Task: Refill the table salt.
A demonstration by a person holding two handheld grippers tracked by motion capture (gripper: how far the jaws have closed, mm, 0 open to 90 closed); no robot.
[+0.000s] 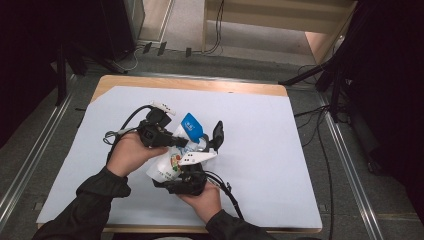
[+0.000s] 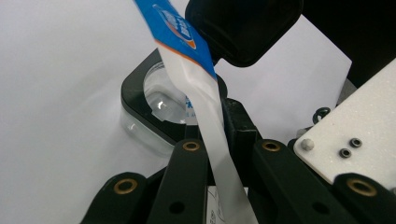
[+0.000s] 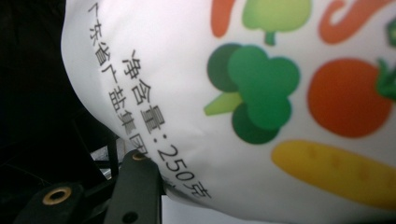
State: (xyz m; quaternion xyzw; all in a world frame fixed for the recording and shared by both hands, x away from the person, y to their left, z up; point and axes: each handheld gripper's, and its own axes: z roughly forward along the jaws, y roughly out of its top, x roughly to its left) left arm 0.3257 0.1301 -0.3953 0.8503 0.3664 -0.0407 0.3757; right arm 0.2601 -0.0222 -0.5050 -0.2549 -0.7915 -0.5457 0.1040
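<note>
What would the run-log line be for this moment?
left hand-held gripper: shut on pouch top edge | right hand-held gripper: holds pouch body | pouch: white, vegetable print, blue top, held above table

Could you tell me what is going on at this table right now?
A person is working a white pouch printed with vegetables between two hand-held grippers over a table covered with a pale sheet. The left gripper is shut on the pouch's flat sealed top strip, which ends in a blue band. The right gripper grips the pouch's full body from below. The pouch is held up off the sheet, and both hands are close together at the table's near side.
</note>
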